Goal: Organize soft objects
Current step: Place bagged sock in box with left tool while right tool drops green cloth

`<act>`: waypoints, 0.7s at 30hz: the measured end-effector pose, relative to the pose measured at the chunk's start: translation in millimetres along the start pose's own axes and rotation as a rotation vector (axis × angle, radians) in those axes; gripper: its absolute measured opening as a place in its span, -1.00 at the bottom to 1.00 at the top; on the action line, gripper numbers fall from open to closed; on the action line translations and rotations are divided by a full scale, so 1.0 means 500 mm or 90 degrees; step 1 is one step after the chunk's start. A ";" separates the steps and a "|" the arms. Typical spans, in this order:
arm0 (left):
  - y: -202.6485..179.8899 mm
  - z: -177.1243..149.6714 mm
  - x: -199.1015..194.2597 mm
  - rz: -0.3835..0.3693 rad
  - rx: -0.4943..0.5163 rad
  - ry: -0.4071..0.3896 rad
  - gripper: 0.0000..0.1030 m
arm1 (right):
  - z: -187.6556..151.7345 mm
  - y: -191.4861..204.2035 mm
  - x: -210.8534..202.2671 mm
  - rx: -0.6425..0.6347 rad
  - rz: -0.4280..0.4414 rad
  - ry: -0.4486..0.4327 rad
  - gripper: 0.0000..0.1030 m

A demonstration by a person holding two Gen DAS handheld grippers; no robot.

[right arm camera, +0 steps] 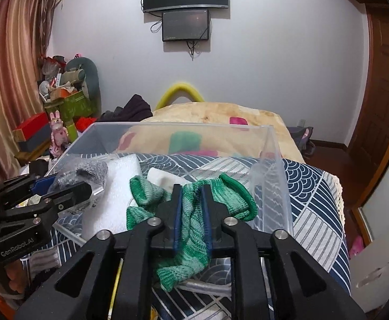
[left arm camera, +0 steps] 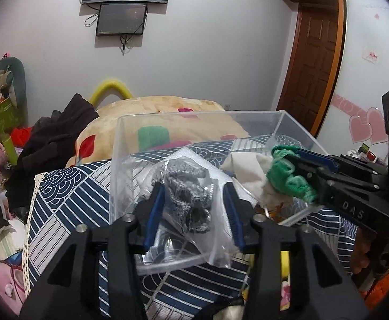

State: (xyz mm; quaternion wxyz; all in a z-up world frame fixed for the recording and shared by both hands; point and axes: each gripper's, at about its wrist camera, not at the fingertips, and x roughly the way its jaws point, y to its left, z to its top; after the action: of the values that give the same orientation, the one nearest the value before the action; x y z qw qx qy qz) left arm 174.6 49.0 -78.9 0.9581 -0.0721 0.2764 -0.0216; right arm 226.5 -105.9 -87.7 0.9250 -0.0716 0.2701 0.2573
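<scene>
The right gripper (right arm camera: 191,208) is clamped on a green knitted sock (right arm camera: 194,229), its blue-lined fingers pinching the bunched middle so that the cuff end flops forward toward the far wall of the clear plastic bin (right arm camera: 274,144) and the other end hangs back under the fingers. The sock's long axis runs roughly along the gripper's own line, and it is over the right-hand part of the bin, near the right wall. The left gripper (left arm camera: 194,200) has its fingers spread either side of a grey knitted item in a clear plastic bag (left arm camera: 189,200); the pads look close to the bag's sides, but whether they are actually pressing it I cannot tell. That bagged piece lies at the near left of the bin, its length pointing away from the left gripper. Between the two sit a white foam sheet (right arm camera: 119,186) and a cream cloth (left arm camera: 250,170), already in the bin. The bin rests on a navy and white patterned quilt (right arm camera: 311,192) on the bed, with a beige blanket (right arm camera: 215,114) beyond. Judged from this, the turning relation is that the green sock is already above the bin's interior, so the right hand needs only to lower and let go, while the left hand is nearer the grey bag.
</scene>
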 end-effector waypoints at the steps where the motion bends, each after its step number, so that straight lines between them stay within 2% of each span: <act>1: -0.001 -0.001 -0.006 -0.001 0.001 -0.005 -0.05 | -0.002 0.000 -0.006 -0.002 0.004 0.001 -0.45; 2: -0.002 -0.001 -0.010 -0.003 0.001 -0.007 -0.01 | -0.002 -0.002 -0.008 -0.002 0.005 -0.002 -0.27; 4: -0.005 -0.001 -0.022 -0.010 0.000 -0.012 0.06 | -0.004 -0.004 -0.015 -0.004 -0.001 -0.010 -0.11; 9: -0.015 0.002 -0.065 -0.005 0.009 -0.036 0.30 | -0.005 -0.003 -0.040 -0.009 0.001 -0.024 -0.07; 14: -0.019 -0.004 -0.112 0.006 0.015 -0.063 0.56 | -0.005 -0.003 -0.080 -0.007 0.003 -0.054 0.10; 17: -0.018 -0.020 -0.139 0.011 0.013 -0.074 0.74 | -0.012 -0.001 -0.107 -0.007 0.005 -0.071 0.12; 21: -0.020 -0.049 -0.154 0.013 0.019 -0.062 0.77 | -0.029 0.001 -0.134 -0.003 0.015 -0.082 0.17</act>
State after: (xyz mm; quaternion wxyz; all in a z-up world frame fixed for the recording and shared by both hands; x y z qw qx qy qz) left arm 96.3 42.4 -57.3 0.9715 -0.0561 0.2298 -0.0124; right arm 171.1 -138.4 -64.2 0.9373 -0.0537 0.2105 0.2725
